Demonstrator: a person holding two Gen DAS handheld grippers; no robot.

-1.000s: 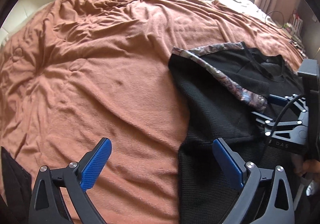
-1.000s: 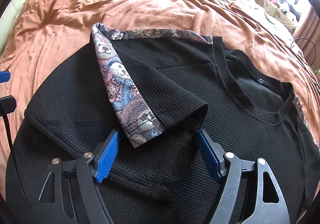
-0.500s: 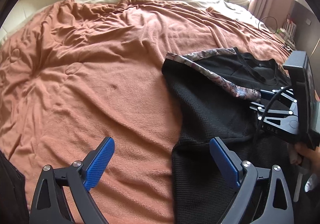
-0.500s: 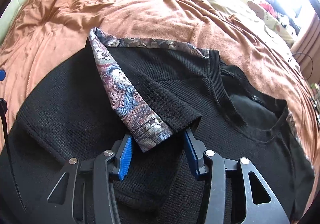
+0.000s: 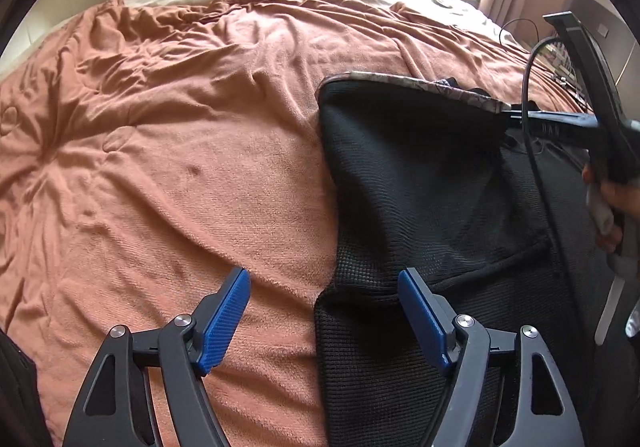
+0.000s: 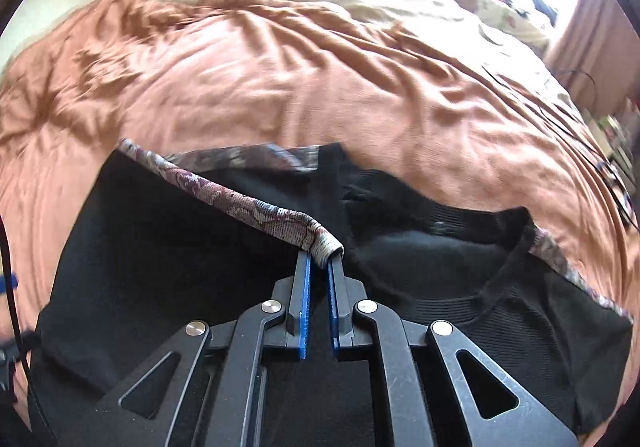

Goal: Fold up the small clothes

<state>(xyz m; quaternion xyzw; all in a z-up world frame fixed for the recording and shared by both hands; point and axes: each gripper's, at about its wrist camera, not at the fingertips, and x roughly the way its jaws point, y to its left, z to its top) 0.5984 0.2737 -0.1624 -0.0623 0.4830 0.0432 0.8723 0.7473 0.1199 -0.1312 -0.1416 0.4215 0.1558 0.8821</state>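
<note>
The black shirt's patterned sleeve cuff [image 6: 320, 243] is pinched by the right tool [image 6: 318, 267]; beside the black shirt [image 5: 420, 187], the left tool [image 5: 324, 299] is held wide open, empty.

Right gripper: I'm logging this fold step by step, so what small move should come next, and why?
Probably carry the patterned sleeve cuff across the black shirt: the right gripper is shut on it, lifted, while the left gripper is open.
</note>
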